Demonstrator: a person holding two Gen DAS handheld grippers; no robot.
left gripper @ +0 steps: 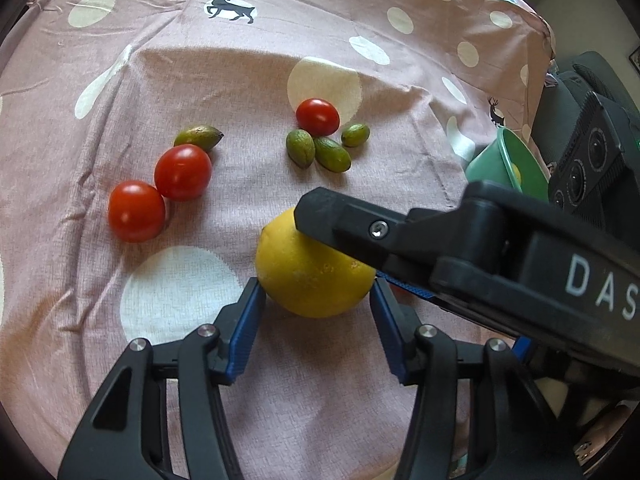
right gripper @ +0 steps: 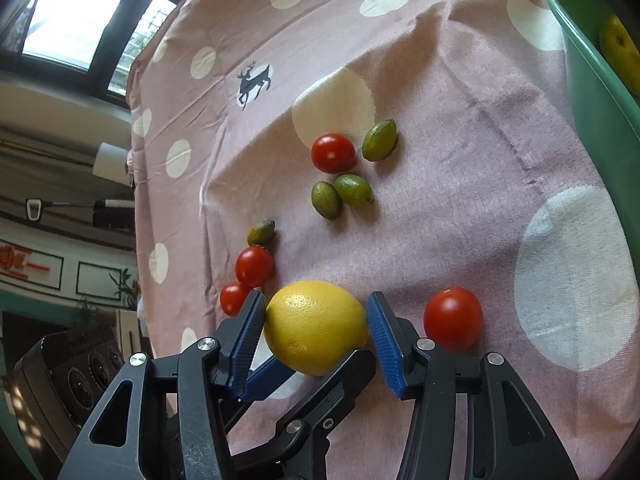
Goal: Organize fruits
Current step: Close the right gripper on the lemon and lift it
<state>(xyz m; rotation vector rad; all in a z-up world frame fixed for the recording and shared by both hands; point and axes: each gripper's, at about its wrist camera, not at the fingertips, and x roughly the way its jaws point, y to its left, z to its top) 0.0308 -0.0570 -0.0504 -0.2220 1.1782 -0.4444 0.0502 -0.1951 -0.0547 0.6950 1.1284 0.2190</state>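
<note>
A yellow lemon (left gripper: 312, 268) lies on the pink dotted cloth (left gripper: 240, 60). My left gripper (left gripper: 318, 300) is open around it, blue pads on both sides. My right gripper (right gripper: 316, 320) also stands around the lemon (right gripper: 316, 326), its left pad touching and a slight gap at the right pad; one of its fingers (left gripper: 360, 228) crosses over the lemon in the left wrist view. Cherry tomatoes (left gripper: 160, 192) and green olive-like fruits (left gripper: 320, 150) lie further back. One tomato (right gripper: 453, 318) lies right of the lemon.
A green bowl (right gripper: 592, 92) with a yellow fruit (right gripper: 620, 52) inside stands at the right edge of the cloth. It also shows in the left wrist view (left gripper: 508, 168). The table edge drops off at the left in the right wrist view.
</note>
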